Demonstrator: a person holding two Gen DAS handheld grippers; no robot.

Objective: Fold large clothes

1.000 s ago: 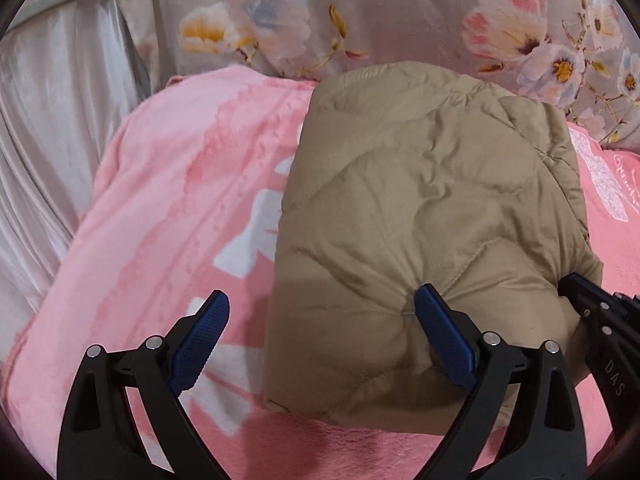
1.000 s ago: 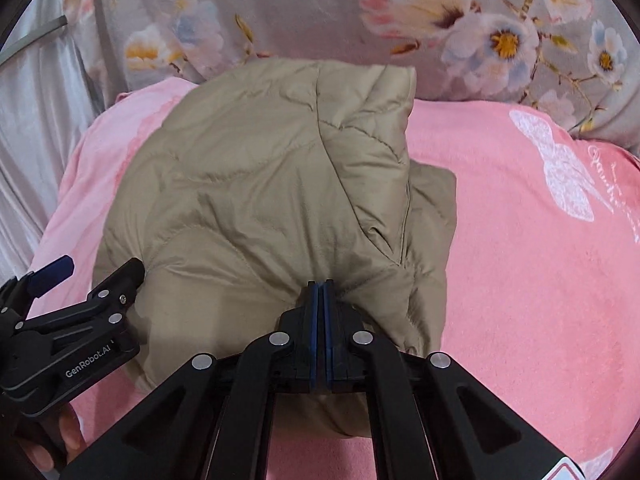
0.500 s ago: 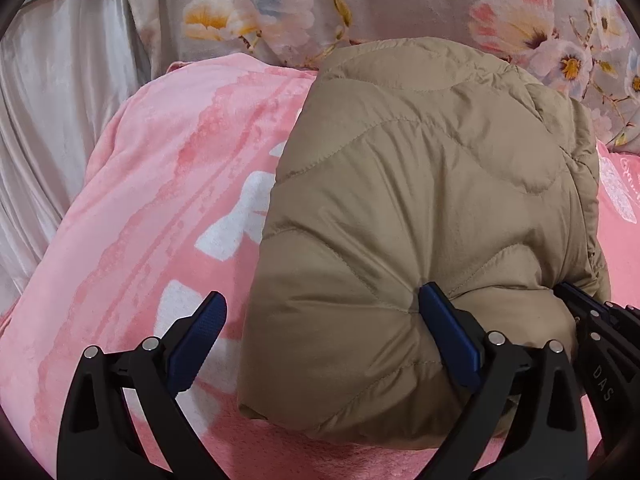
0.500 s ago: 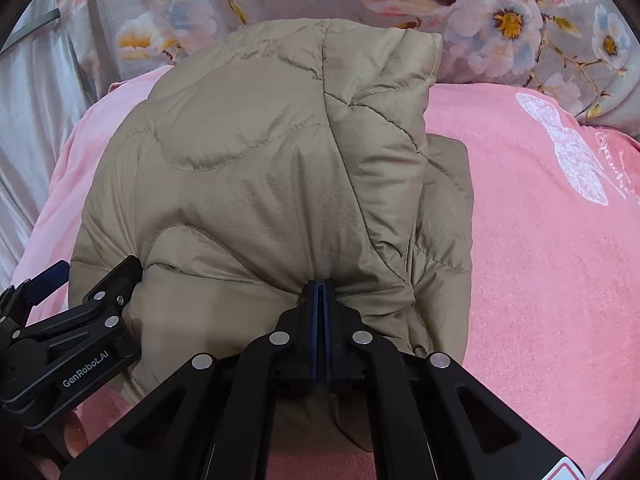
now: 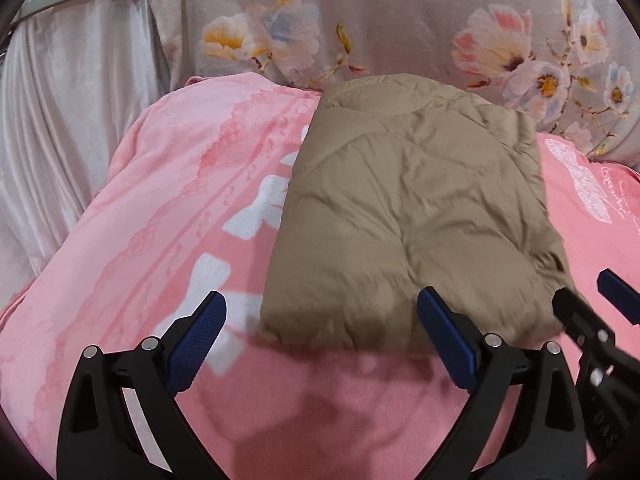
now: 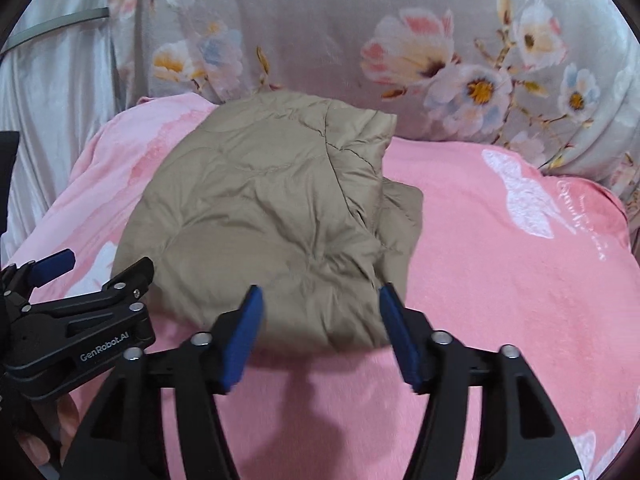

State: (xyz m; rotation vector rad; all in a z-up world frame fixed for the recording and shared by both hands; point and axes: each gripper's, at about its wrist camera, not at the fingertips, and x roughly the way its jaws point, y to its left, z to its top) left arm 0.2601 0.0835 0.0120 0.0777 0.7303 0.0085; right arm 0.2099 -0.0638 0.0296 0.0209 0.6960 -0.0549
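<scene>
A tan quilted jacket [image 5: 408, 216] lies folded into a compact bundle on the pink blanket [image 5: 168, 208]; it also shows in the right wrist view [image 6: 272, 216]. My left gripper [image 5: 320, 332] is open and empty, just in front of the bundle's near edge. My right gripper [image 6: 320, 320] is open and empty, its jaws either side of the bundle's near right corner. The left gripper shows at the left of the right wrist view [image 6: 92, 276].
The pink blanket [image 6: 520, 280] with white prints covers the bed. A grey floral pillow or cover [image 6: 400, 48] lies behind the jacket. A pale silvery curtain [image 5: 60, 120] hangs at the left.
My right gripper was shut on the jacket's near edge and has opened, letting it go. The lifted bundle has dropped flat onto the blanket. Both grippers have drawn back a little.
</scene>
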